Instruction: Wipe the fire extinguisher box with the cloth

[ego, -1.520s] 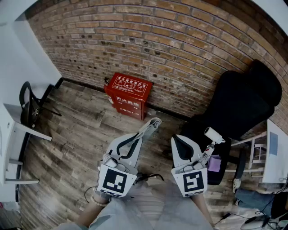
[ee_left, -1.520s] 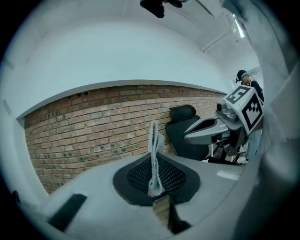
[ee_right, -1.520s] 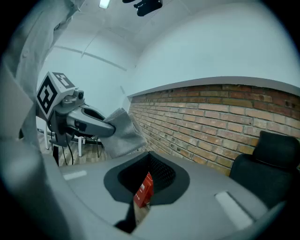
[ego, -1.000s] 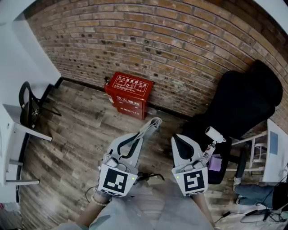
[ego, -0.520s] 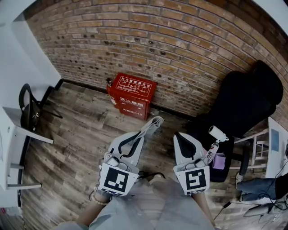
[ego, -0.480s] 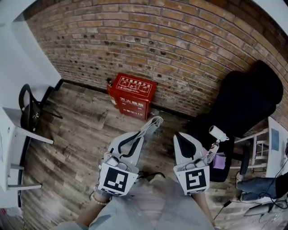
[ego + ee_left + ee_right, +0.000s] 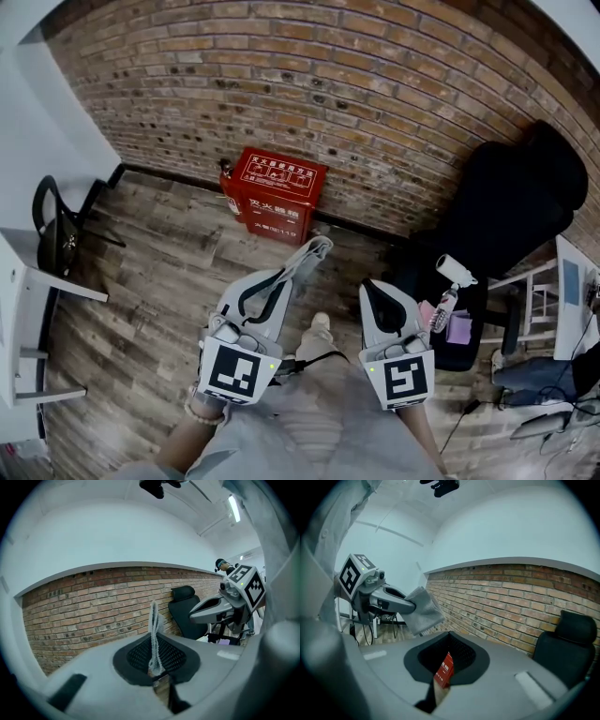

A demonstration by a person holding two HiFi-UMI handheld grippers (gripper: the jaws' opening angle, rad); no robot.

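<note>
Head view: two grippers are held out over a wooden floor (image 7: 150,253), with a brick wall (image 7: 375,103) ahead.
Box: the red fire extinguisher box (image 7: 275,195) is set on the floor against the wall, ahead of both grippers and well apart from them; white print is carried on its top and front.
Left gripper: the left gripper (image 7: 307,255) is closed on the cloth, and its tip is pointed towards the box.
Cloth: the grey cloth (image 7: 153,637) is pinched between the left jaws. It is seen edge-on in the left gripper view, standing up past the tips, and the box is not touched by it.
Right gripper: the right gripper (image 7: 372,287) is held beside the left one. Its jaws are brought almost together, with only a thin slit left, and nothing is gripped.
Right gripper view: a strip of the red box is seen through that slit, and the left gripper with its cloth is seen at the left.
Chair: a black office chair (image 7: 506,216) is placed at the right, near the wall.
Person: light trousers (image 7: 309,412) and one shoe (image 7: 320,323) are seen between the grippers.
</note>
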